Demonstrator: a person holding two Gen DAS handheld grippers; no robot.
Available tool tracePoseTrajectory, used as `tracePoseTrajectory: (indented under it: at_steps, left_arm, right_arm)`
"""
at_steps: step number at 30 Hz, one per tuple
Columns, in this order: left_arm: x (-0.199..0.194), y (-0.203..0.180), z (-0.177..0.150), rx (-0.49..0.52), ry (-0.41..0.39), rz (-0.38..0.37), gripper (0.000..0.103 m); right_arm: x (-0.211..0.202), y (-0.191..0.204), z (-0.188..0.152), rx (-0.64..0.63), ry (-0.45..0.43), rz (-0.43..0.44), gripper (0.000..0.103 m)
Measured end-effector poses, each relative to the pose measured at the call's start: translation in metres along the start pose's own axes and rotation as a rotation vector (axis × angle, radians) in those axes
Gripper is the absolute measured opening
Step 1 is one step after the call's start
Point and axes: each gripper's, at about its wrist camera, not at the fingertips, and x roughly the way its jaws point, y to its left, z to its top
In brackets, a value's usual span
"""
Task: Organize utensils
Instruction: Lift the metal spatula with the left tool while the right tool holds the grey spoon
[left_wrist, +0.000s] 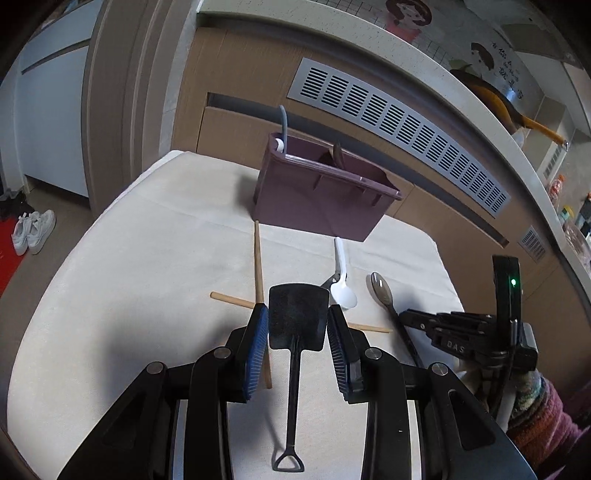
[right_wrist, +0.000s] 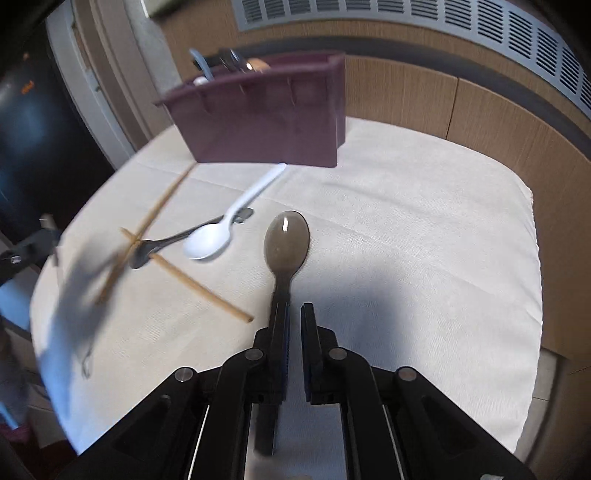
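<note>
My left gripper is shut on the blade of a black shovel-shaped spoon, whose handle hangs back toward the camera. A purple utensil holder stands at the far side of the cloth-covered table with a few utensils in it. Two wooden chopsticks lie crossed, beside a white plastic spoon that rests over a metal utensil. A dark spoon lies on the cloth. My right gripper hovers over its handle, fingers nearly together. The handle runs under the left finger, not between the pads.
The table's cream cloth ends close on the left and right. A wood-panelled counter with a grey vent grille rises behind the holder. White shoes lie on the floor far left. A knit sleeve shows behind the right gripper.
</note>
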Motion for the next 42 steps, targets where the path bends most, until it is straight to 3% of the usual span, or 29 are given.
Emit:
tracePoseTrajectory:
  at_steps: [2, 6, 8, 13, 16, 19, 21, 25, 28, 31, 35, 38, 42]
  left_arm:
    - [-0.001, 0.003, -0.001, -0.008, 0.005, -0.007, 0.034]
    - [0.007, 0.003, -0.004, -0.019, 0.027, -0.022, 0.034]
    - [0.011, 0.003, -0.006, -0.021, 0.037, -0.025, 0.034]
    - [0.013, 0.005, -0.009, -0.029, 0.048, -0.026, 0.034]
    - [0.014, 0.006, -0.010, -0.027, 0.048, -0.021, 0.034]
    - [0.017, 0.002, -0.012, 0.004, 0.076, -0.003, 0.034]
    - [0.020, -0.001, -0.016, 0.036, 0.095, 0.020, 0.034]
    - [0.022, -0.005, -0.021, 0.074, 0.121, 0.045, 0.034]
    - [0.027, -0.005, -0.024, 0.085, 0.156, 0.045, 0.034]
    - [0.038, -0.006, -0.025, 0.093, 0.194, 0.050, 0.035]
    - [0.057, -0.010, -0.022, 0.089, 0.223, 0.105, 0.046]
    - [0.073, -0.012, -0.018, 0.087, 0.237, 0.153, 0.046]
    - [0.087, -0.016, -0.015, 0.110, 0.253, 0.202, 0.046]
  right_arm:
    - [0.006, 0.001, 0.004, 0.008, -0.013, 0.007, 0.008]
    - [0.019, 0.002, 0.016, 0.058, 0.026, 0.093, 0.023]
    - [0.022, 0.005, 0.020, 0.054, -0.003, 0.102, 0.027]
    - [0.032, 0.011, 0.033, 0.042, -0.016, 0.073, 0.028]
    - [0.034, 0.013, 0.037, 0.065, -0.001, 0.092, 0.041]
    - [0.036, 0.026, 0.040, -0.006, 0.015, 0.081, 0.055]
    - [0.039, 0.034, 0.044, -0.087, 0.033, 0.051, 0.054]
    - [0.045, 0.033, 0.052, -0.118, 0.003, 0.019, 0.045]
    - [0.045, 0.030, 0.055, -0.140, -0.014, -0.018, 0.031]
    - [0.038, 0.027, 0.051, -0.140, -0.016, -0.032, 0.031]
    - [0.011, 0.024, 0.039, -0.119, -0.101, -0.044, 0.031]
    - [-0.015, 0.017, 0.027, -0.078, -0.155, -0.022, 0.031]
    - [-0.039, 0.016, 0.014, -0.041, -0.215, -0.054, 0.031]
